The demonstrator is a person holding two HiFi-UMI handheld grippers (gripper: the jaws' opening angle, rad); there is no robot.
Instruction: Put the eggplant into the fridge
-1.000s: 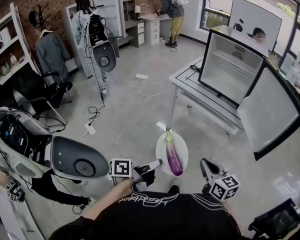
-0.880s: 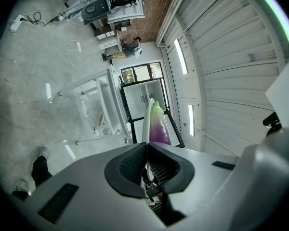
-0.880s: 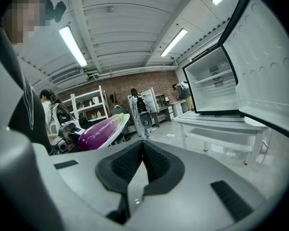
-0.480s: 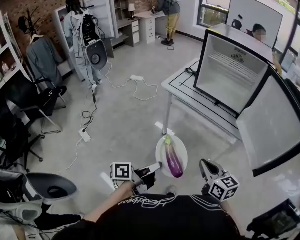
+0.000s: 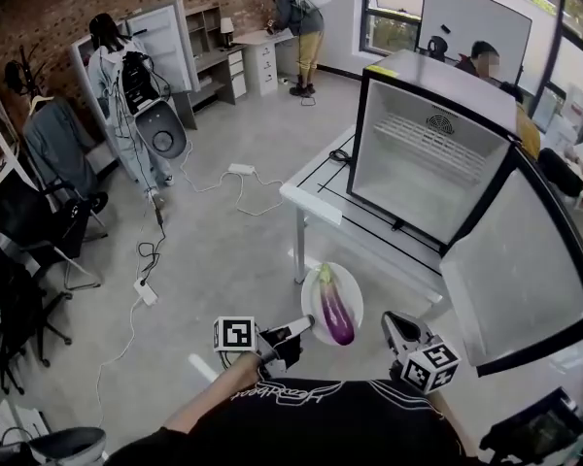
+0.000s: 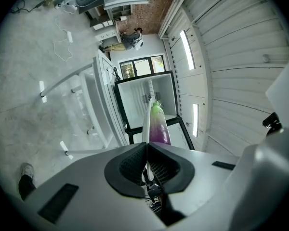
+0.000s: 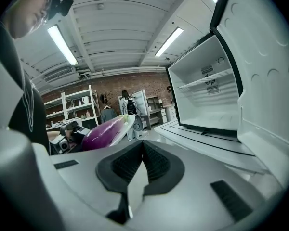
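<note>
A purple eggplant (image 5: 336, 309) with a green stem end lies on a white plate (image 5: 314, 311). My left gripper (image 5: 301, 326) is shut on the plate's near rim and carries it level above the floor. In the left gripper view the plate (image 6: 147, 121) shows edge-on between the pads, the eggplant (image 6: 158, 126) beyond them. My right gripper (image 5: 394, 324) hangs shut and holds nothing, to the right of the plate. From it I see the eggplant (image 7: 103, 131) at the left. The small fridge (image 5: 418, 163) stands open ahead on a white table (image 5: 311, 200), its inside bare, its door (image 5: 525, 260) swung to the right.
Cables and a power strip (image 5: 144, 291) trail over the concrete floor at the left. Black chairs (image 5: 39, 260) stand at the far left. People work at the back wall (image 5: 126, 76), one at a desk (image 5: 290, 17). Another sits behind the fridge (image 5: 481, 61).
The fridge and table have come closer and shifted left in the head view. The grey gear at the lower left has slid out of sight. Plate and both grippers keep their places in the frame.
</note>
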